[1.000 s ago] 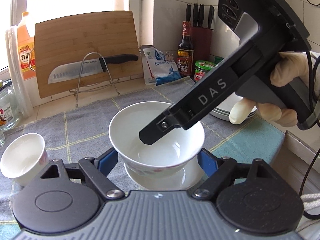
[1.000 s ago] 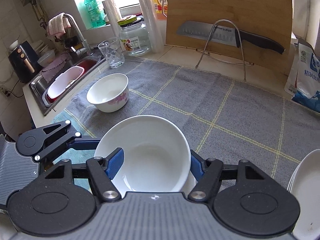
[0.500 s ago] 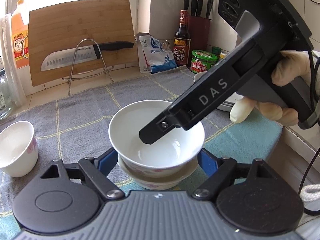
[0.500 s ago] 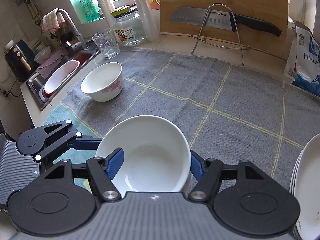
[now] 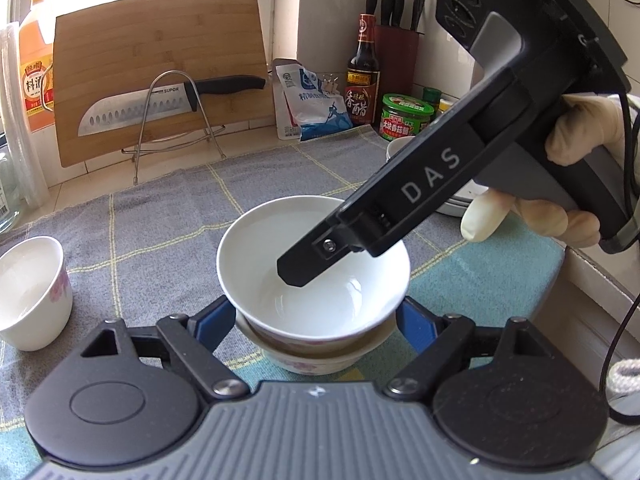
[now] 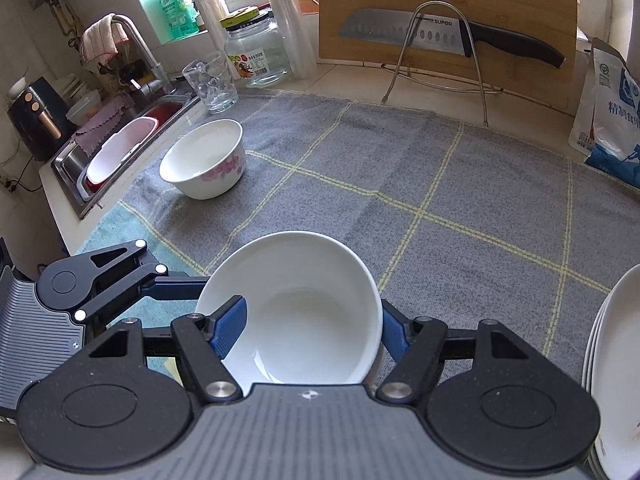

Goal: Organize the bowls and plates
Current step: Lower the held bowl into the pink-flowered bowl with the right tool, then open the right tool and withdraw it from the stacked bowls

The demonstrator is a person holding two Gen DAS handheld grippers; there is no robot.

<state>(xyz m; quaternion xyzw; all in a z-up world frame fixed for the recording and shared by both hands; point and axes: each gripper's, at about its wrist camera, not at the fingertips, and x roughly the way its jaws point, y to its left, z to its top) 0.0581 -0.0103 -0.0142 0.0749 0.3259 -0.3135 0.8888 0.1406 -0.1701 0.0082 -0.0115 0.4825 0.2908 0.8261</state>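
Glossy white round ceramic bowl (image 5: pixel 316 280) nested in floral bowl (image 5: pixel 304 360) between the just-widened left claw (image 5: pixel 314 316); right claw (image 6: pixel 312 322), pitched down, pinches its rim, jaws easing.

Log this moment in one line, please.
upper bowl: nested in floral bowl | right gripper: on upper bowl, jaws just opening | left gripper: flanks floral bowl, jaws just opening

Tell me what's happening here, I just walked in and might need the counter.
A person with a gripper in each hand is stacking bowls on the grey checked towel. The right gripper has a white ceramic bowl between its fingers, nested in a second, pink-flowered bowl that the left gripper flanks. Both grippers' jaws have just been opening.
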